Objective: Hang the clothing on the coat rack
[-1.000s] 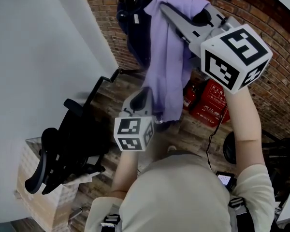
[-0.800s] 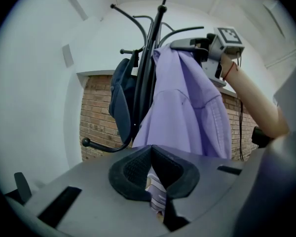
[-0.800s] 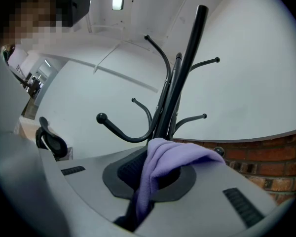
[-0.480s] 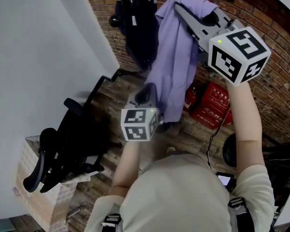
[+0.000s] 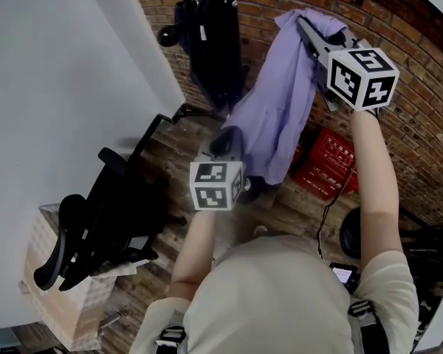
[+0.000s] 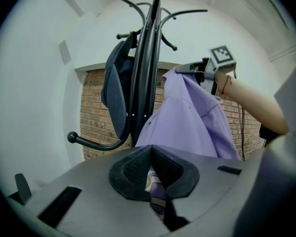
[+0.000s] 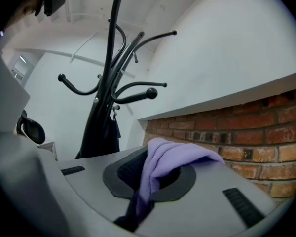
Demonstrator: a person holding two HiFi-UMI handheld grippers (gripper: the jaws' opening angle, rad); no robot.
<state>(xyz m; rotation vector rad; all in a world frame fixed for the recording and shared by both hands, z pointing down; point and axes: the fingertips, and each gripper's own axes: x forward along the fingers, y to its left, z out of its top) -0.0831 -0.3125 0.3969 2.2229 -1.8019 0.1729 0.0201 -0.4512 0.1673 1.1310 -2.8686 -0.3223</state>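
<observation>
A lilac shirt (image 5: 280, 109) hangs between my two grippers in the head view. My right gripper (image 5: 304, 25) is shut on its top edge, high up at the right before the brick wall. My left gripper (image 5: 226, 141) is shut on the lower hem, below and to the left. The black coat rack (image 5: 215, 43) stands just left of the shirt, with a dark navy garment (image 6: 116, 93) on it. In the left gripper view, shirt cloth (image 6: 158, 194) is pinched at my left gripper (image 6: 153, 174). In the right gripper view, a lilac fold (image 7: 172, 157) bulges from my right gripper (image 7: 150, 174), and the rack's curved hooks (image 7: 138, 90) stand ahead.
A black office chair (image 5: 96, 220) stands at the left beside a cardboard box (image 5: 59, 308). Red boxes (image 5: 325, 161) lie on the wooden floor by the brick wall (image 5: 421, 109). A white wall (image 5: 59, 65) fills the left.
My right gripper has carried the shirt's top to the right and further from the head camera, away from the rack. My left gripper has drifted slightly right with the hem.
</observation>
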